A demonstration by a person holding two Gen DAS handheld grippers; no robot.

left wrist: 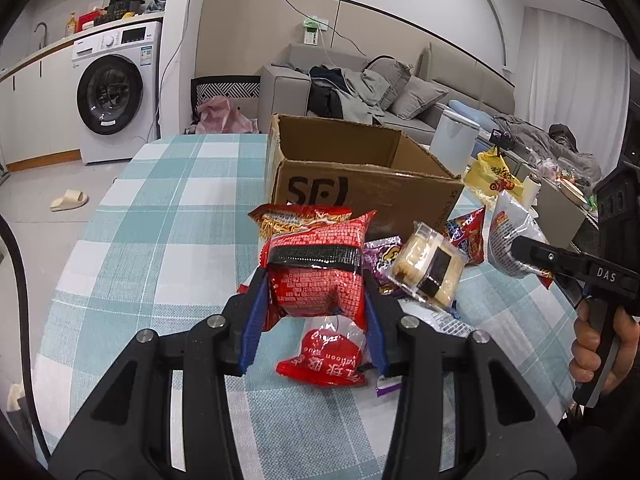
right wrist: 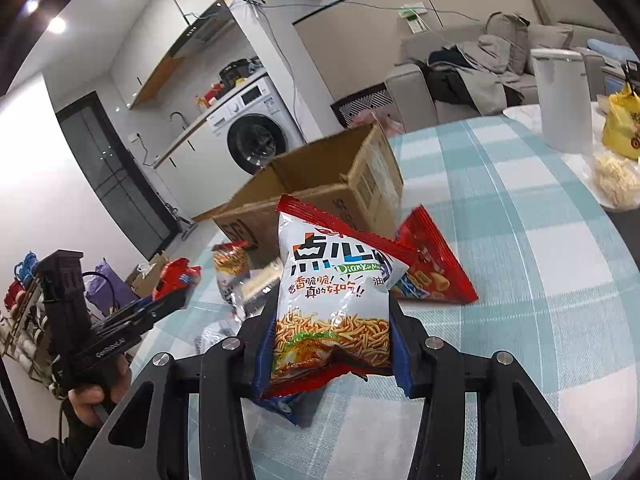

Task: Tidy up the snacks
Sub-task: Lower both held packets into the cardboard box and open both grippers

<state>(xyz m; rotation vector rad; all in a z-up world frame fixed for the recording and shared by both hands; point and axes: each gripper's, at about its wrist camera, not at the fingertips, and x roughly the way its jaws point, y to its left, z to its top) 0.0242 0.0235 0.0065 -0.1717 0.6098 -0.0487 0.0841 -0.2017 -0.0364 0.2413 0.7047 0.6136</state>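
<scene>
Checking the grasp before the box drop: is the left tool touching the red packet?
Touching. The left wrist view shows the left tool with both blue fingers pressed against the red packet.

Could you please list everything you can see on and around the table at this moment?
Cardboard box: one, brown, open, far side of table.
Red snack packet: one, held in left gripper.
Noodle snack bag: one, white and red, held in right gripper.
Clear biscuit pack: one, beige contents, on table.
Red triangular packet: one, beside box.
Checked tablecloth: one, teal and white.
Washing machine: one, white, background.
Sofa: one, grey.
Left gripper: black, blue pads.
Right gripper: same.
</scene>
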